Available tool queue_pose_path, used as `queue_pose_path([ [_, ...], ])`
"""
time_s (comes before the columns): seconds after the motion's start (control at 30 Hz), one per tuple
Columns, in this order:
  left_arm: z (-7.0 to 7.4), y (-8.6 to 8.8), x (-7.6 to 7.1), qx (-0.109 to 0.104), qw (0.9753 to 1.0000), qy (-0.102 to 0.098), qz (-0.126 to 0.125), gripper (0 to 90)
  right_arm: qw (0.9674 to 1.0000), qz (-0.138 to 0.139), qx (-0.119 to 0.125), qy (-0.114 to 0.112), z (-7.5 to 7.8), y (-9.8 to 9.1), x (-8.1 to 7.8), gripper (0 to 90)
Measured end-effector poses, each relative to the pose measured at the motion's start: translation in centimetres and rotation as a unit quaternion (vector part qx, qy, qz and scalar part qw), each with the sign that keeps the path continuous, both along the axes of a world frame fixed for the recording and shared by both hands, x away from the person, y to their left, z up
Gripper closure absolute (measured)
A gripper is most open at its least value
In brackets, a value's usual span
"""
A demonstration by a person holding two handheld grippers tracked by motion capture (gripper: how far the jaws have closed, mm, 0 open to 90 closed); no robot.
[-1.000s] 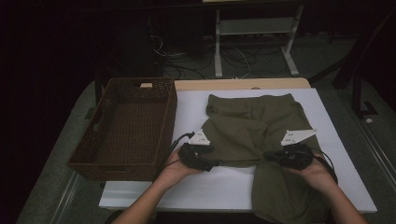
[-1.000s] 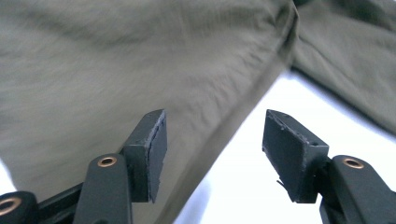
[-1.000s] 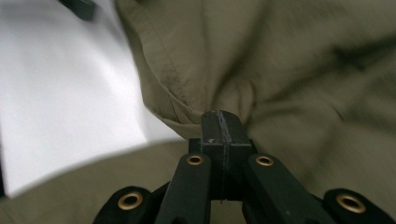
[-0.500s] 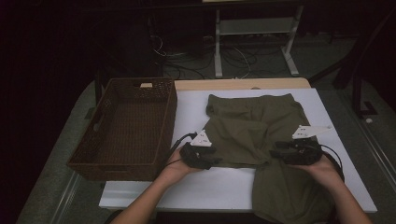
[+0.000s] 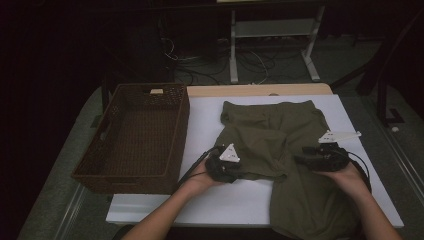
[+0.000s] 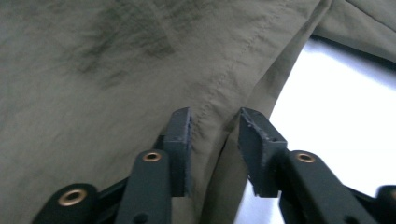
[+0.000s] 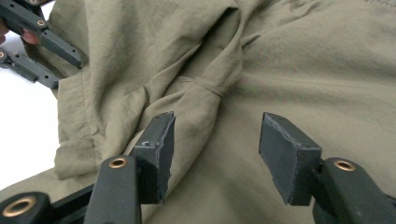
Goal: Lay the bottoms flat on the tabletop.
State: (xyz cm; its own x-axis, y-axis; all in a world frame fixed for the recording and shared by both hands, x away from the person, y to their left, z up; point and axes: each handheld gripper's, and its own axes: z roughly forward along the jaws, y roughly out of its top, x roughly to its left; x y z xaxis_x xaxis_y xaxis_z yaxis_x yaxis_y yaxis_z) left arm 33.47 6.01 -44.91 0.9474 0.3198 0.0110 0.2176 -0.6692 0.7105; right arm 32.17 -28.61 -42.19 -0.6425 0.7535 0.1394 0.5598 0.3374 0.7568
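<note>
An olive green garment (image 5: 280, 135) lies on the white table (image 5: 210, 200), its lower part folded up over itself. My left gripper (image 5: 239, 172) sits at the fold's left edge. In the left gripper view its jaws (image 6: 215, 140) have just been closing, with a seamed fabric edge (image 6: 219, 100) between them, and the pads stand a little apart. My right gripper (image 5: 300, 160) hovers over the garment's right half. Its jaws (image 7: 217, 149) have just been opening and stand wide over crumpled fabric (image 7: 201, 93), with nothing held. The left gripper (image 7: 42, 42) also appears at the top left of the right gripper view.
A brown wicker basket (image 5: 127, 176) stands on the table's left side, close to the left hand. The garment's lower end hangs over the table's near edge (image 5: 300, 225). Dark floor, cables and a metal stand (image 5: 270, 45) lie beyond the far edge.
The right jaws have opened and let go of the fabric. The left gripper has shifted a little to the right onto the fold's edge, and its jaws have narrowed.
</note>
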Motion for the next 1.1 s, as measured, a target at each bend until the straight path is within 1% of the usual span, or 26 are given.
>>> queue_pose_path([
  [0.1, 0.0, -0.1, 0.1, -0.003, 1.0000, 0.003, 0.000, 75.2, 1.0000, -0.001, -0.003, 0.001, -0.1, 0.0, 0.1, 44.9],
  [0.23, 0.1, -0.3, 0.0, 0.008, 1.0000, -0.002, 0.002, 88.4, 1.0000, -0.002, -0.008, 0.001, -0.1, 0.1, 0.1, 45.1],
  [0.33, 0.3, -0.2, 0.1, 0.005, 1.0000, 0.002, 0.006, 89.3, 1.0000, -0.002, -0.007, 0.001, -0.1, 0.0, 0.1, 45.2],
  [0.4, 0.6, -0.1, 0.1, -0.008, 0.9999, 0.013, 0.008, 89.5, 1.0000, -0.002, -0.008, 0.000, -0.2, 0.0, 0.1, 45.2],
  [0.5, 1.3, 0.0, -0.3, -0.025, 0.9994, 0.024, 0.002, 89.6, 0.9999, -0.003, -0.011, 0.000, -0.2, 0.0, 0.1, 45.3],
  [0.53, 1.5, 0.0, -0.4, -0.027, 0.9993, 0.026, -0.003, 89.6, 0.9999, -0.003, -0.011, -0.001, -0.2, 0.0, 0.1, 45.3],
  [0.6, 1.6, 0.1, -0.8, -0.024, 0.9991, 0.032, -0.012, 89.6, 0.9999, -0.004, -0.012, -0.001, -0.1, -0.1, 0.1, 45.3],
  [0.7, 1.1, -0.1, -1.1, -0.011, 0.9988, 0.041, -0.025, 89.6, 0.9999, -0.005, -0.011, 0.000, -0.2, -0.1, 0.1, 45.4],
  [0.77, 0.8, -0.3, -1.1, 0.004, 0.9987, 0.039, -0.033, 89.5, 0.9999, -0.004, -0.012, -0.002, -0.1, -0.1, 0.1, 45.4],
  [0.8, 0.6, -0.4, -1.2, 0.006, 0.9989, 0.036, -0.031, 89.5, 0.9999, -0.005, -0.012, -0.002, -0.1, -0.1, 0.1, 45.4],
  [0.83, 0.6, -0.5, -1.1, 0.008, 0.9991, 0.027, -0.031, 89.2, 0.9999, -0.005, -0.012, -0.002, -0.1, -0.1, 0.0, 45.4],
  [0.9, 0.4, -0.5, -1.1, 0.005, 0.9994, 0.022, -0.028, 83.9, 0.9999, -0.005, -0.012, -0.002, -0.1, -0.1, 0.0, 45.4],
  [0.97, 0.4, -0.4, -1.1, 0.009, 0.9997, 0.005, -0.021, 73.2, 0.9999, -0.006, -0.011, -0.002, -0.1, -0.2, 0.0, 45.4],
  [1.0, 0.4, -0.4, -1.1, 0.009, 0.9998, -0.001, -0.017, 70.1, 0.9999, -0.006, -0.011, -0.002, -0.1, -0.2, 0.0, 45.5],
  [1.03, 0.4, -0.4, -1.1, 0.006, 0.9999, -0.004, -0.014, 66.6, 0.9999, -0.006, -0.011, -0.002, -0.1, -0.2, 0.0, 45.5],
  [1.1, 0.4, -0.3, -1.0, 0.007, 0.9998, -0.003, -0.018, 60.8, 0.9999, -0.005, -0.011, -0.002, -0.1, -0.2, 0.0, 45.5],
])
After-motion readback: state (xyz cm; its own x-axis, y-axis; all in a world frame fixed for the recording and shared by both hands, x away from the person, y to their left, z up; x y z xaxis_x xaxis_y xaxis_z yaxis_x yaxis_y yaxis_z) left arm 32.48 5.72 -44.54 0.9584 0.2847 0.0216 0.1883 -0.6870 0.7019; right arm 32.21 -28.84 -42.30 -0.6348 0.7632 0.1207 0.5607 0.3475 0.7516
